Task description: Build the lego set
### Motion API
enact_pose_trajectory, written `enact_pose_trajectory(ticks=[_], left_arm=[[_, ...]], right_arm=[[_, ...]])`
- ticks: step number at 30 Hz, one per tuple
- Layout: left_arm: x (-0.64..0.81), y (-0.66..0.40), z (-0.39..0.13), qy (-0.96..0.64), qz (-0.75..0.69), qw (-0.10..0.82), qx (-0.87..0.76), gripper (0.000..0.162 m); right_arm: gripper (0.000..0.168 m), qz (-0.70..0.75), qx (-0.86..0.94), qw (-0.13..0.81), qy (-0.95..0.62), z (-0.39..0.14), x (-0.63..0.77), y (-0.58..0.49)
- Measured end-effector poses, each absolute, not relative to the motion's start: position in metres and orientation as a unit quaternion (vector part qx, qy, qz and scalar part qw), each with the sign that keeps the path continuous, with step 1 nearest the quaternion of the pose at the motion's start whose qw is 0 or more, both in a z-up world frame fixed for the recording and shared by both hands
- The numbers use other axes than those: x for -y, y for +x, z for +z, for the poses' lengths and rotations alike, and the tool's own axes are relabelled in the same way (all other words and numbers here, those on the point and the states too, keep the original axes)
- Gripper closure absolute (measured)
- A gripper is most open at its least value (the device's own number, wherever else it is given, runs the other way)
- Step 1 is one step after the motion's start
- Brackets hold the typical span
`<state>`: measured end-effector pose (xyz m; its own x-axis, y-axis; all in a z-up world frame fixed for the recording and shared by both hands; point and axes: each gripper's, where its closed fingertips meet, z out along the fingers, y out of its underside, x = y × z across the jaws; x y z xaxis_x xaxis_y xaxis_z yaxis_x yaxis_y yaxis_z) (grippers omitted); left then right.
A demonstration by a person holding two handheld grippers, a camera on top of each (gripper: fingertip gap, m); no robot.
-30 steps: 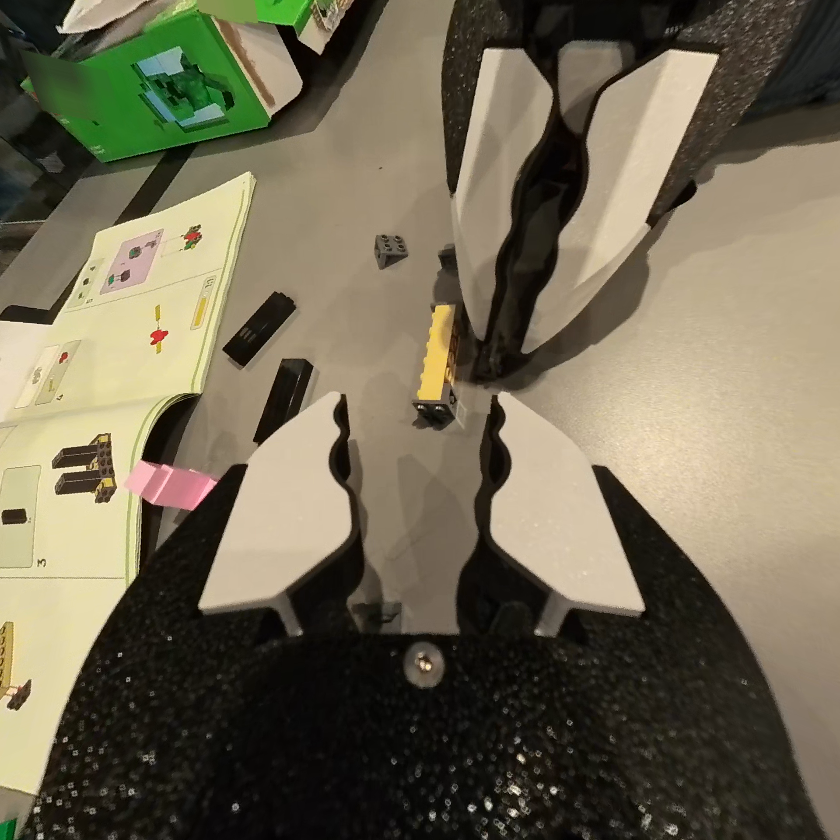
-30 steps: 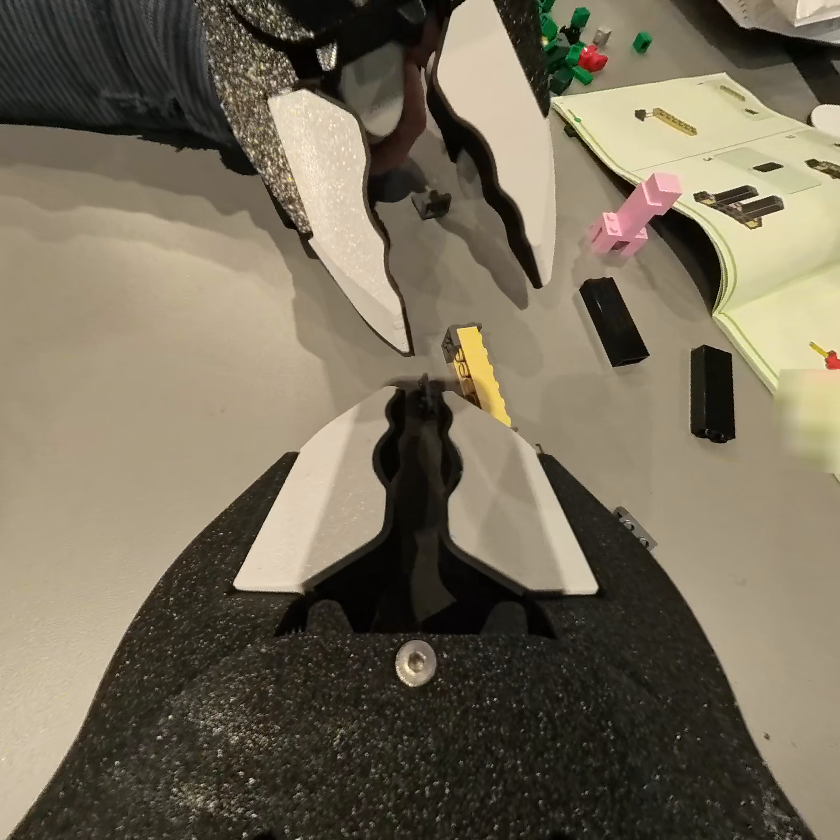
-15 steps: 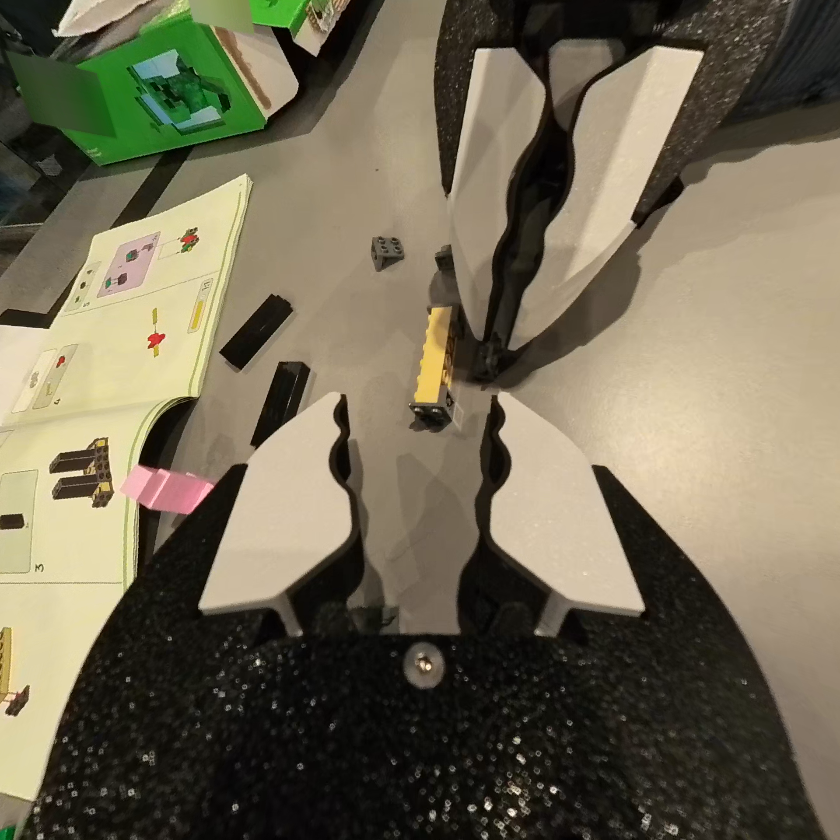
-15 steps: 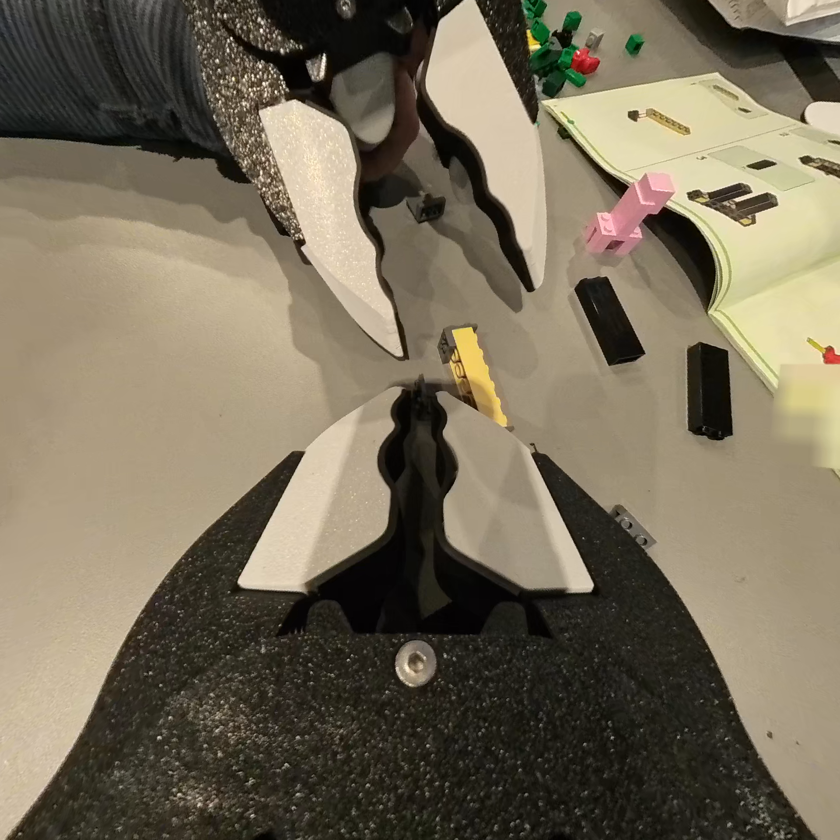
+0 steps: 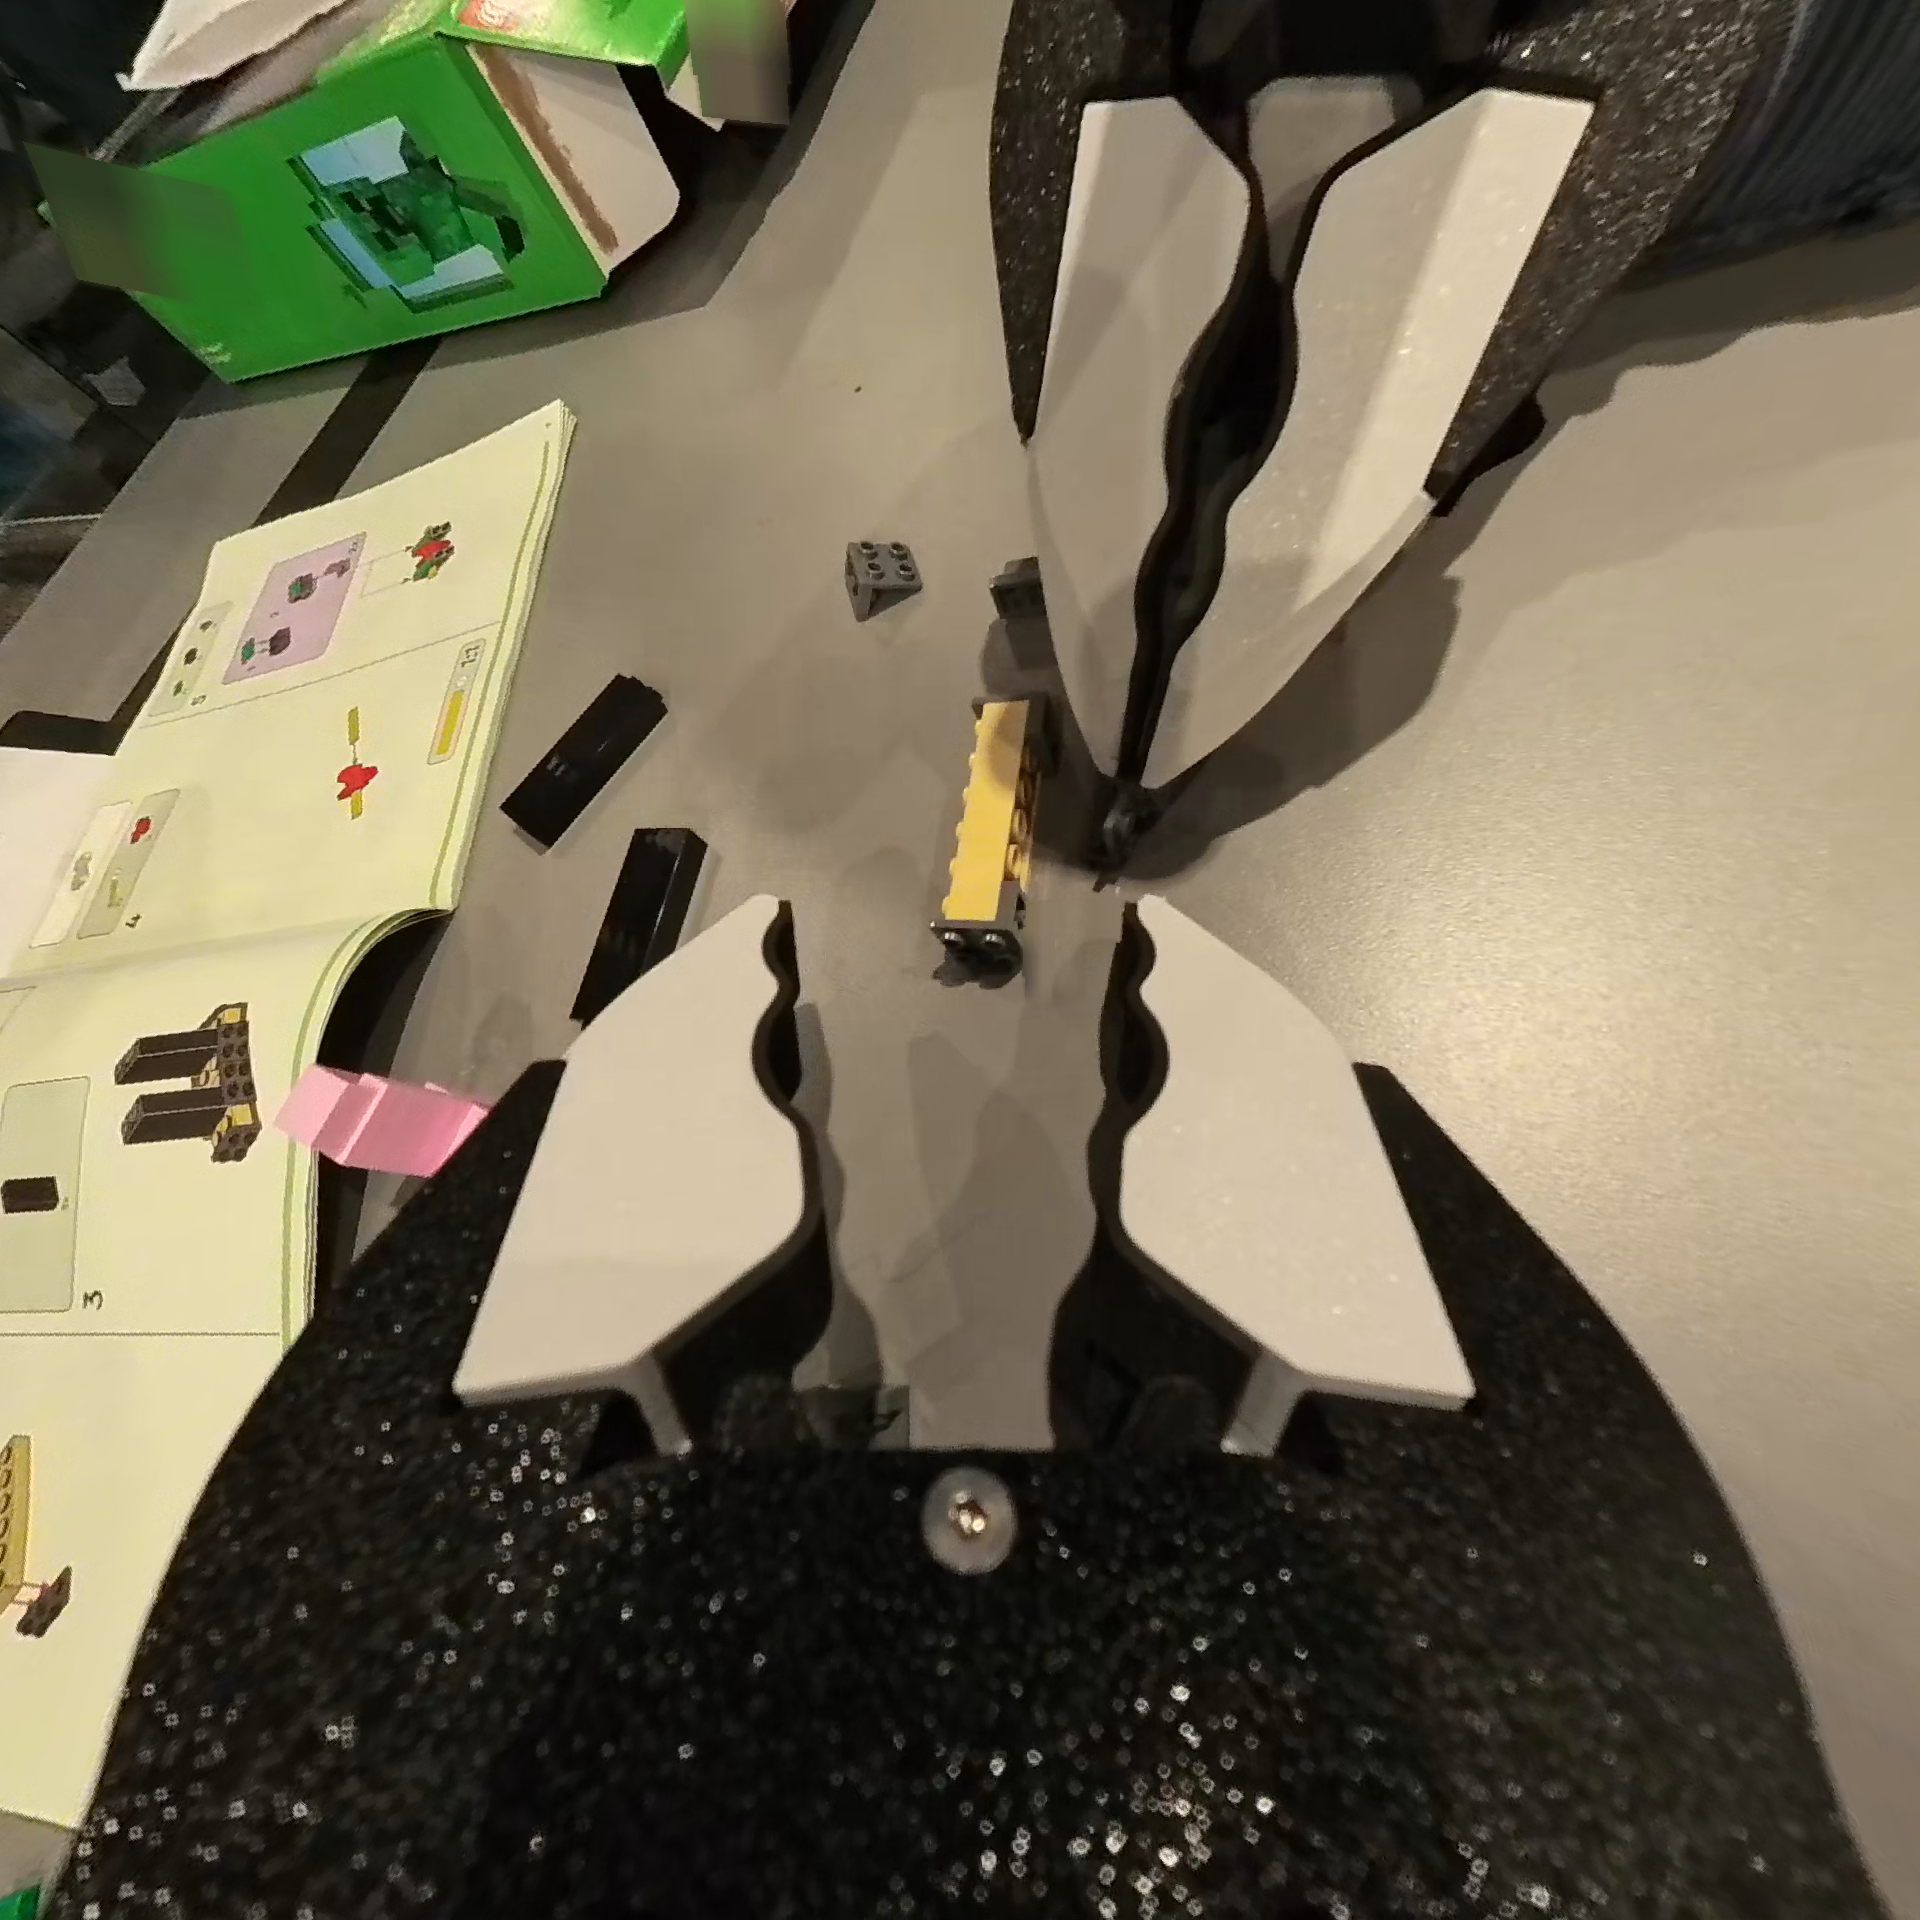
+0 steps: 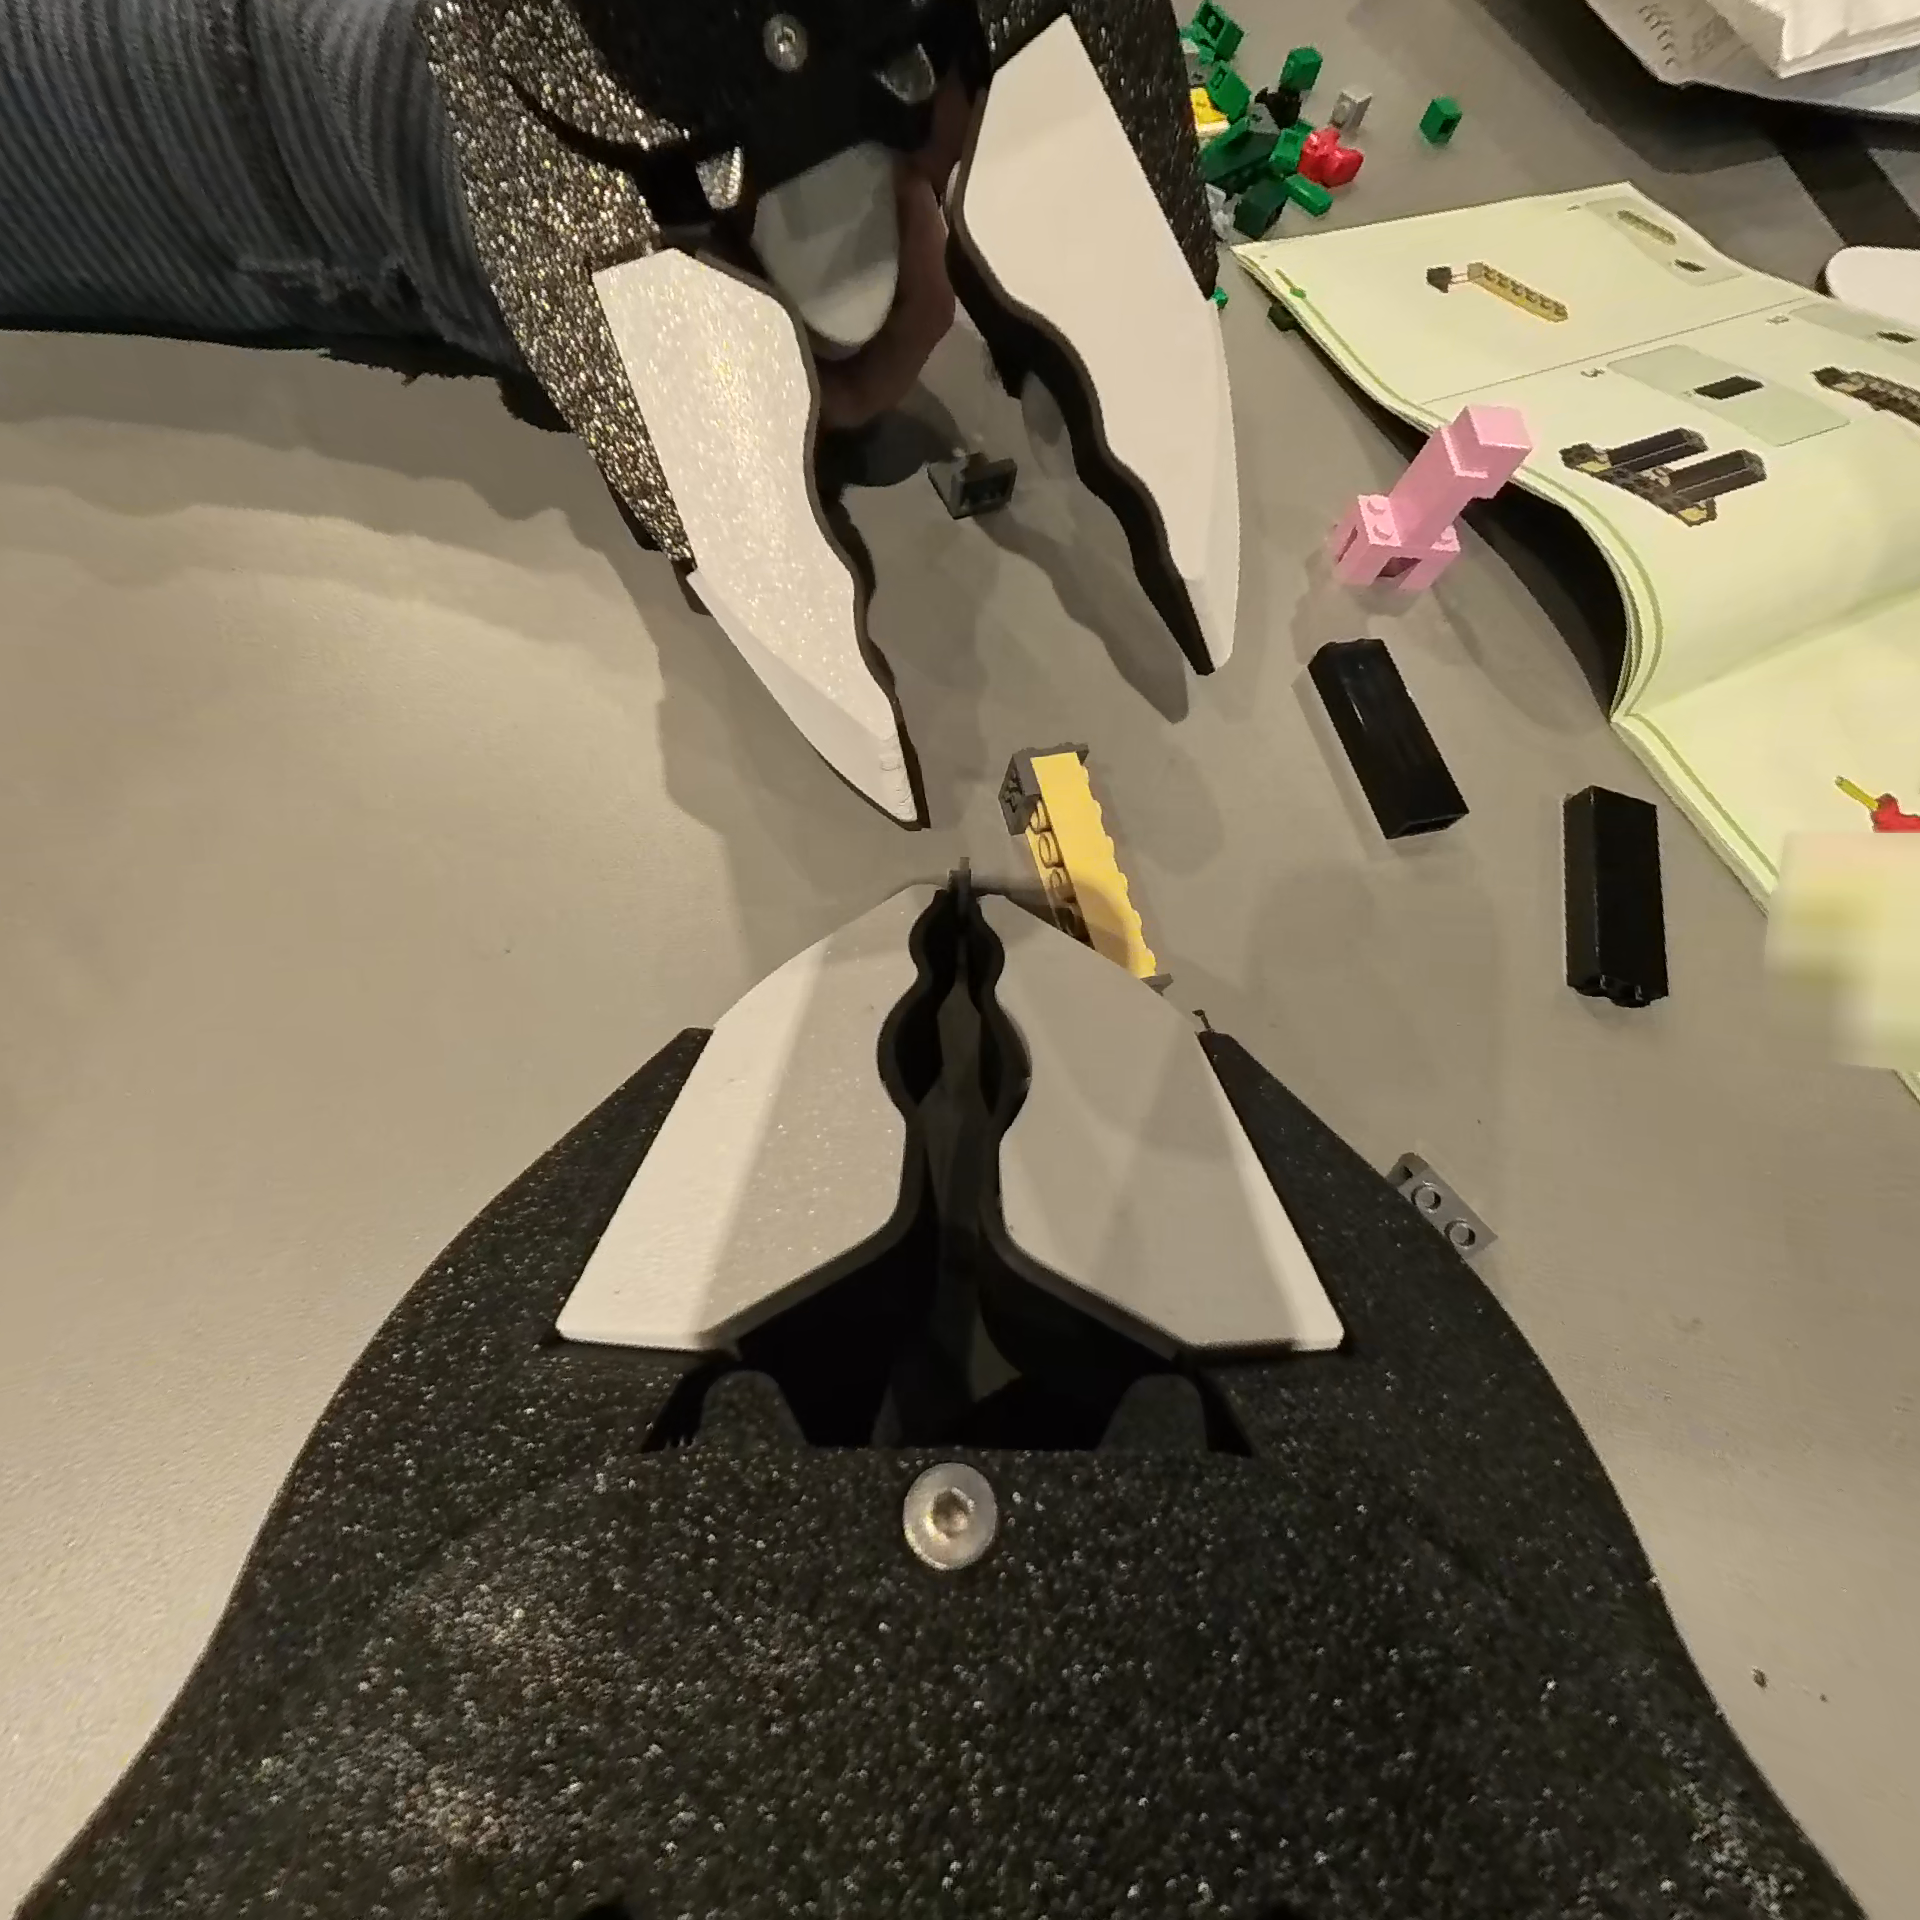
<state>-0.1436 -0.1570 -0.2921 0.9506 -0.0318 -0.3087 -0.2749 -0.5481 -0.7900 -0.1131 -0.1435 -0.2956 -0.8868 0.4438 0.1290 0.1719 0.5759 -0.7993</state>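
Tongs facing tip to tip over the tabletop [image 5: 1558, 935].
Left gripper [image 5: 956, 914] is gaping empty; right gripper [image 6: 961, 894] is pinching a small dark piece [image 5: 1122, 826] beside the yellow plate [image 5: 992, 821].

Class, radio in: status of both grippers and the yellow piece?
Left gripper open. Right gripper shut, holding a tiny dark part. Yellow piece on table between them. Nothing in the way.

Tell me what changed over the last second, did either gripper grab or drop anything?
Almost nothing changed. The right gripper stays shut on a small dark piece at the table beside the yellow plate assembly, shifting only slightly. The left gripper stays open, holding nothing. The two black bricks, the pink figure and the booklet lie unmoved.
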Motion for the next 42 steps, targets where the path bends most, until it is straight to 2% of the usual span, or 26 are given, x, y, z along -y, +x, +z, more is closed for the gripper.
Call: enact_pose_trajectory(ticks=[17, 21, 33, 37, 42], left_arm=[[0.158, -0.146, -0.288, -0.866, 0.126, 0.477, -0.079, 0.101], [0.159, -0.144, -0.292, -0.871, 0.122, 0.468, -0.089, 0.101], [0.159, -0.141, -0.295, -0.875, 0.116, 0.459, -0.100, 0.101], [0.159, -0.141, -0.295, -0.875, 0.114, 0.459, -0.101, 0.101], [0.159, -0.141, -0.295, -0.875, 0.114, 0.459, -0.101, 0.101]], right_arm=[[0.167, 0.474, 0.848, 0.159, -0.177, -0.281, 0.143, -0.112], [0.157, 0.494, 0.837, 0.148, -0.183, -0.276, 0.142, -0.112], [0.151, 0.454, 0.872, 0.105, -0.152, -0.292, 0.141, -0.092], [0.142, 0.450, 0.873, 0.089, -0.164, -0.294, 0.138, -0.091], [0.143, 0.420, 0.889, 0.077, -0.164, -0.304, 0.140, -0.090]])
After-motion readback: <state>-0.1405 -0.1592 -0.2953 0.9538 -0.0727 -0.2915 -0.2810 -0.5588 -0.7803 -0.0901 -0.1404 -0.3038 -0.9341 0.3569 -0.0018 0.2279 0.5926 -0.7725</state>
